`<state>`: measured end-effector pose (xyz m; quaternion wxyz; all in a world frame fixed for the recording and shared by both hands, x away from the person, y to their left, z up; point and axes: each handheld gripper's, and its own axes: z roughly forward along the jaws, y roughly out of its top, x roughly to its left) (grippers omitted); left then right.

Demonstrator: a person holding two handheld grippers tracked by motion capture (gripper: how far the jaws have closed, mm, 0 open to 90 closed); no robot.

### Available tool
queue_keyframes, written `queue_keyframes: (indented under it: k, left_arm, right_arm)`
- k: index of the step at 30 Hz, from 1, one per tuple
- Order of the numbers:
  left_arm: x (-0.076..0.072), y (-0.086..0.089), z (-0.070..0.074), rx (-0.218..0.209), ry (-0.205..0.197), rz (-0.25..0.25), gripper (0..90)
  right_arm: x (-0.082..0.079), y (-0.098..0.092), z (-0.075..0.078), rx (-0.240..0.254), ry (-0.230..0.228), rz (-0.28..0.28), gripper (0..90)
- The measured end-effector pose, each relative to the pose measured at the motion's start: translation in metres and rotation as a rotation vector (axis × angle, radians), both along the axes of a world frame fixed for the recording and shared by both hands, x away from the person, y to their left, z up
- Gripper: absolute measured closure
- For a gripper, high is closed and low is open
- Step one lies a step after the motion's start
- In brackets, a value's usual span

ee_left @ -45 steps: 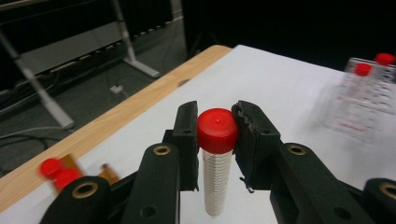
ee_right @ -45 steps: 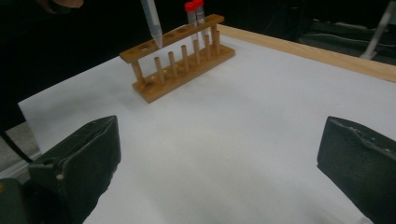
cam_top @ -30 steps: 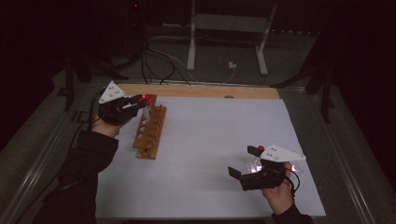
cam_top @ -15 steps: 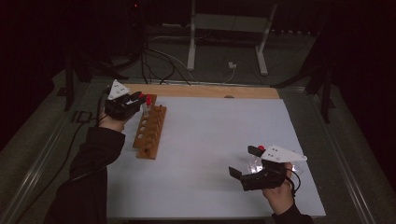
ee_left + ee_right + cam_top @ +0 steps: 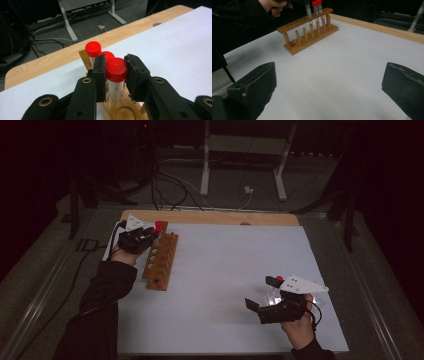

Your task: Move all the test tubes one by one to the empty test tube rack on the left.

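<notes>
Red-capped clear ribbed tube [image 5: 115, 77] upright in tongs [image 5: 115, 75]

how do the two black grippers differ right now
The left gripper is shut on a red-capped clear tube at the wooden rack; the right gripper is open and holds nothing. The left sits at the table's far left, the right near its front right. Both are black, two-jawed and hand-held.
</notes>
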<state>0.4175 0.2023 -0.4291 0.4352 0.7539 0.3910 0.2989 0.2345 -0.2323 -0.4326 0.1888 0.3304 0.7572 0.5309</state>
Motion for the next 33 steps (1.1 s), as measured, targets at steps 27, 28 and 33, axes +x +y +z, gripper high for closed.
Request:
queue_keyframes:
  k: [27, 28, 33]
  left_arm:
    - [-0.021, 0.009, 0.008, -0.07, 0.026, -0.041, 26.8]
    - [-0.025, 0.01, 0.01, -0.078, 0.025, -0.053, 20.9]
    - [-0.052, 0.014, 0.017, -0.115, 0.025, -0.151, 4.5]
  right_arm:
    - [-0.003, -0.008, 0.011, 0.03, -0.026, 0.003, 0.0]
    - [-0.004, -0.009, 0.013, 0.03, -0.029, -0.002, 0.0]
    - [-0.004, -0.023, 0.023, 0.041, -0.066, -0.057, 0.0]
